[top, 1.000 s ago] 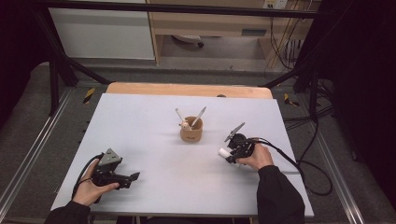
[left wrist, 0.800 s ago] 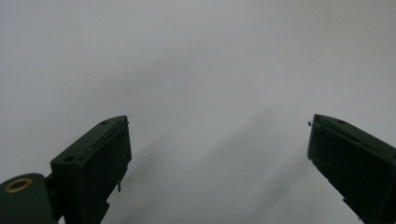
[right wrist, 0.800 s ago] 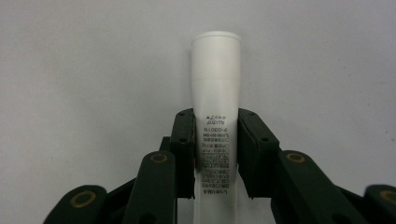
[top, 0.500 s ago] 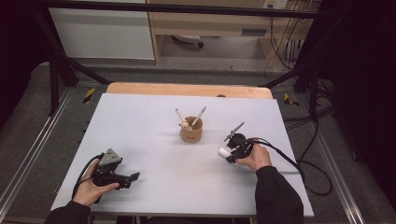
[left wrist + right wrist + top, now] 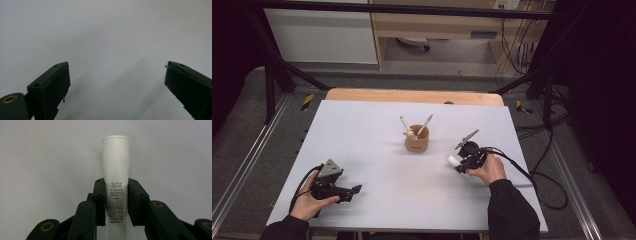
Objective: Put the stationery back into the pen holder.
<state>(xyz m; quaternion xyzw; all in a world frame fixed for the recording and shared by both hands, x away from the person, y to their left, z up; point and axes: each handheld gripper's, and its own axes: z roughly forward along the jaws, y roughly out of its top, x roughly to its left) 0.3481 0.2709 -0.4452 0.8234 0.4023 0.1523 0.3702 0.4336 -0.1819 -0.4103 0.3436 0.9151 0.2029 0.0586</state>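
While the person sits at the white table, this is how things stand around the wooden cup.

Landmark: the wooden cup stands mid-table with a couple of pale utensils leaning out of it.
Tube: a small white tube is held off to the right of the cup and a little nearer the person, cap end pointing away from the hand.
Right gripper: the right gripper is clamped on the tube's printed body, one pad on each side.
Left gripper: the left gripper, well to the left of the cup and near the table's front edge, has its jaws spread wide with nothing between them.
Handling: probably light, smooth plastic with a soft, squeezable body; a firm pinch could dent it, and it could slide. The body just below the stiffer cap looks the safest hold.
Writing: small dark print runs down the tube, upside down from the right gripper view; "9-0331N" is about all I can make out, the rest too fine to read.
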